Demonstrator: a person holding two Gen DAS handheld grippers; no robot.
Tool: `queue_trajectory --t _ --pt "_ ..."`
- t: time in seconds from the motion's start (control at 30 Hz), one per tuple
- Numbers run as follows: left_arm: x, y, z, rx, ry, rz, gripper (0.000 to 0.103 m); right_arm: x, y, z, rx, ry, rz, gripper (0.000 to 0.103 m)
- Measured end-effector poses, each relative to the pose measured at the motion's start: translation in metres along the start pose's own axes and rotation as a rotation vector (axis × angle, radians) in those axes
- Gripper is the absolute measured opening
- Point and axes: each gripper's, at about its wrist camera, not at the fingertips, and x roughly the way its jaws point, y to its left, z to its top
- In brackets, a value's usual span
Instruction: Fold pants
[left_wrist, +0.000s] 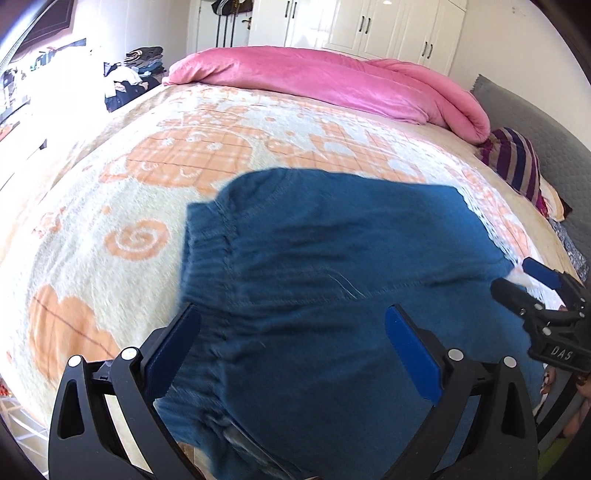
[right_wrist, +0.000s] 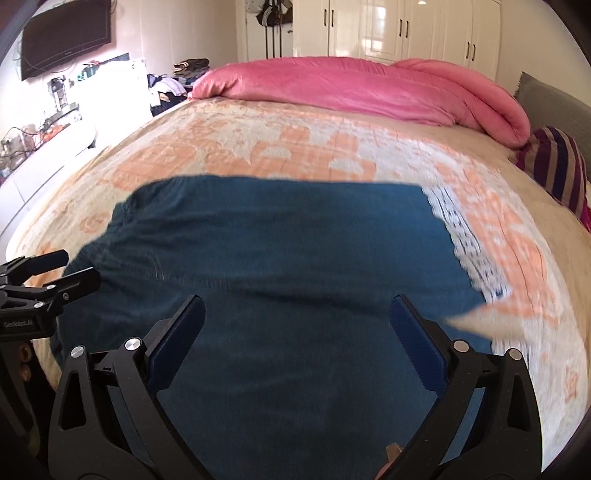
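Observation:
Blue pants (left_wrist: 332, 258) lie folded over on the bed, elastic waistband (left_wrist: 207, 266) at the left. They also show in the right wrist view (right_wrist: 280, 251). My left gripper (left_wrist: 291, 325) is open and empty, hovering over the waistband end near the bed's front edge. My right gripper (right_wrist: 297, 314) is open and empty over the pants' right half. The right gripper also shows at the right edge of the left wrist view (left_wrist: 532, 284), the left gripper at the left edge of the right wrist view (right_wrist: 74, 267).
The bed has an orange and cream patterned blanket (left_wrist: 110, 206). A rolled pink duvet (left_wrist: 332, 81) lies along the far side. A striped pillow (left_wrist: 517, 162) is at the right by the grey headboard. Clothes piles and a white cabinet stand at the left.

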Motion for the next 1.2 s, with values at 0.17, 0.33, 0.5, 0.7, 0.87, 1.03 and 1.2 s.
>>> queue_trajectory --t 0.17,0.33,0.5,0.7,0.87,1.03,1.2 --pt "0.011 0.022 0.022 -0.035 -0.007 0.027 0.099 0.015 0.002 0.023 -0.027 0.013 0.03 0.094" --pt "0.029 0.044 0.042 -0.061 0.018 0.042 0.099 0.033 0.009 0.045 -0.094 0.016 0.026 0.094" --pt "0.045 0.062 0.057 -0.078 0.032 0.063 0.099 0.051 0.017 0.064 -0.136 0.023 0.063 0.094" --pt "0.07 0.074 0.074 -0.067 0.051 0.079 0.099 0.081 0.017 0.086 -0.128 0.056 0.138 0.094" --pt "0.096 0.08 0.083 -0.044 0.099 0.015 0.099 0.109 0.012 0.104 -0.117 0.106 0.185 0.094" --pt "0.105 0.07 0.08 0.014 0.103 -0.009 0.098 0.13 0.027 0.117 -0.259 0.118 0.175 0.094" --pt "0.113 0.069 0.083 0.032 0.102 -0.04 0.064 0.156 0.04 0.127 -0.347 0.163 0.17 0.094"
